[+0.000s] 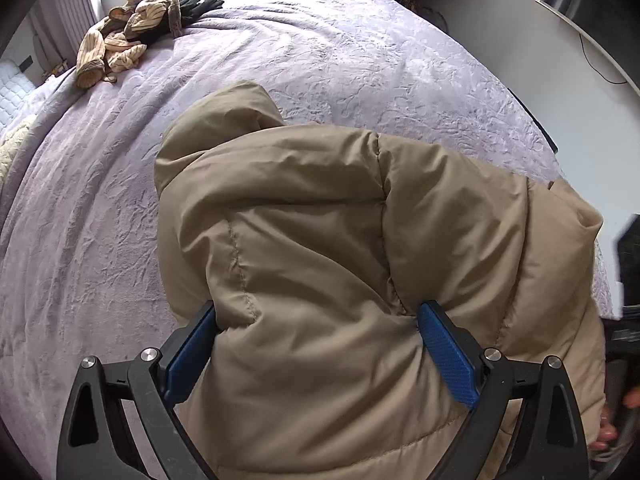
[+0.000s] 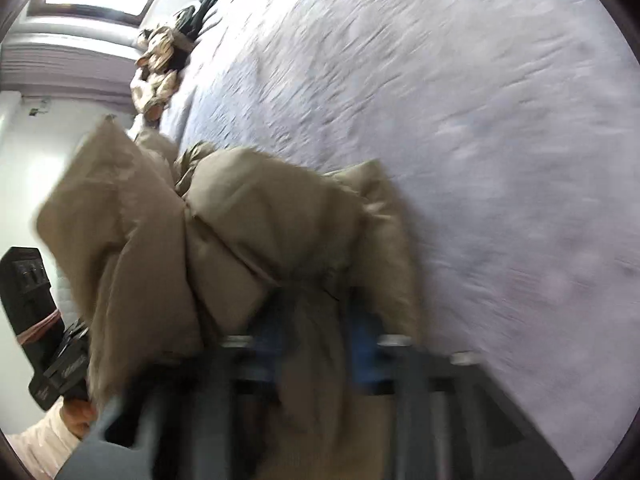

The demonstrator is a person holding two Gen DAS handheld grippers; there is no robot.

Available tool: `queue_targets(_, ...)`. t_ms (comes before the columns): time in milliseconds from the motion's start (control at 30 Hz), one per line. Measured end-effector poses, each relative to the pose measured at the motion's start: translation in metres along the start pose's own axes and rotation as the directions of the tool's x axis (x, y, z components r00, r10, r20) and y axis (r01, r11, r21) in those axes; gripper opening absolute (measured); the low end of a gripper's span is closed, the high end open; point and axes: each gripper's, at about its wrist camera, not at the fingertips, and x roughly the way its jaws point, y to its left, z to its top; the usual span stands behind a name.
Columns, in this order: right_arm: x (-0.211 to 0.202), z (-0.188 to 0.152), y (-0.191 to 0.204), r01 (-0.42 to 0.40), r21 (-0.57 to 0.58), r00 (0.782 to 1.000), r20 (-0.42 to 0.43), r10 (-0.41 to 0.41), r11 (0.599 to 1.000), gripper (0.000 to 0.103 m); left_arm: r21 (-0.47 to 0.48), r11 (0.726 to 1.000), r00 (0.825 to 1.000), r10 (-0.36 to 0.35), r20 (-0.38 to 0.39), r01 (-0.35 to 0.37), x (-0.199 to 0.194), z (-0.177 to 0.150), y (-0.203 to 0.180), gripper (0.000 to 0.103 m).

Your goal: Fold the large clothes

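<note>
Lavender bedspread (image 1: 360, 60) bears a tan puffer jacket (image 1: 320, 220), left hand-held gripper (image 1: 316, 320) clamping it.

No text, label or number is legible on anything shown.

One bed (image 1: 360, 60) under a lilac cover serves as the landmark; on it lies one tan puffer jacket (image 1: 320, 220), at the near edge; one heap of striped beige clothing (image 1: 132, 28) sits at the bed's far corner, with one dark garment (image 1: 200, 2) touching it; two grippers are in view, the left gripper (image 1: 316, 344) and the right gripper (image 2: 316, 344), both over the bed's near edge.
</note>
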Motion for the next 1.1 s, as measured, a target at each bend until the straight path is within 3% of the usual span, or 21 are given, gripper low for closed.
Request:
queue_targets(67, -0.027, -0.009, -0.013, -0.002, 0.036, 0.999, 0.048, 0.0, 0.999, 0.082, 0.002, 1.0, 1.0, 0.002, -0.002, -0.002, 0.001, 0.0, 0.0, 0.096)
queue_targets(200, -0.07, -0.019, -0.014, -0.028, 0.103, 0.991, 0.129, 0.015, 0.994, 0.082, 0.004, 1.0, 1.0, 0.016, 0.0, -0.016, 0.002, 0.0, -0.001, 0.097)
queue_targets(367, -0.085, -0.025, 0.018, -0.089, 0.008, 0.989, 0.121, 0.087, 0.996, 0.081, 0.006, 1.0, 1.0, 0.024, -0.001, -0.024, 0.003, 0.0, -0.003, 0.097)
queue_targets(433, -0.069, -0.023, 0.029, -0.108, -0.016, 0.991, 0.075, 0.109, 0.994, 0.044, 0.004, 1.0, 1.0, 0.028, -0.004, -0.028, 0.003, 0.0, -0.002, 0.097)
queue_targets(467, -0.06, -0.022, 0.031, -0.114, -0.02, 0.992, 0.049, 0.114, 0.993, 0.003, -0.001, 1.0, 1.0, 0.029, -0.006, -0.029, 0.002, 0.001, 0.0, 0.097)
queue_targets(500, -0.051, -0.021, 0.033, -0.086, -0.022, 0.996, 0.028, 0.087, 0.996, 0.004, -0.015, 1.0, 1.0, 0.016, -0.004, -0.016, 0.0, 0.001, 0.003, 0.097)
queue_targets(600, -0.026, -0.028, 0.035, 0.11, -0.129, 0.994, 0.008, -0.11, 0.986, 0.004, -0.049, 0.999, 1.0, -0.006, -0.006, 0.006, 0.001, 0.002, 0.009, 0.097)
queue_targets(733, -0.006, -0.035, 0.011, 0.108, -0.089, 0.992, -0.053, -0.113, 0.99, 0.005, 0.006, 0.999, 0.999, 0.035, -0.021, -0.035, 0.007, 0.0, -0.001, 0.097)
queue_targets(767, -0.009, -0.034, 0.009, 0.098, -0.076, 0.994, -0.043, -0.102, 0.992, 0.007, 0.002, 0.999, 0.999, 0.033, -0.023, -0.033, 0.007, 0.001, 0.0, 0.097)
queue_targets(833, -0.026, -0.033, 0.006, 0.093, -0.049, 0.996, 0.002, -0.093, 0.994, 0.025, -0.01, 1.0, 0.999, 0.022, -0.029, -0.023, 0.008, 0.001, 0.004, 0.097)
queue_targets(900, -0.044, -0.032, 0.004, 0.113, -0.052, 0.993, 0.045, -0.111, 0.992, 0.103, -0.012, 1.0, 0.999, 0.019, -0.032, -0.019, 0.008, 0.002, 0.006, 0.097)
queue_targets(967, -0.06, -0.031, 0.001, 0.104, -0.065, 0.992, 0.075, -0.099, 0.992, 0.103, -0.013, 1.0, 0.999, 0.016, -0.033, -0.017, 0.008, 0.002, 0.008, 0.097)
queue_targets(1100, -0.049, -0.022, -0.012, 0.01, -0.04, 0.999, -0.039, -0.012, 0.999, 0.103, -0.008, 1.0, 0.999, 0.018, -0.035, -0.018, 0.009, 0.002, 0.008, 0.097)
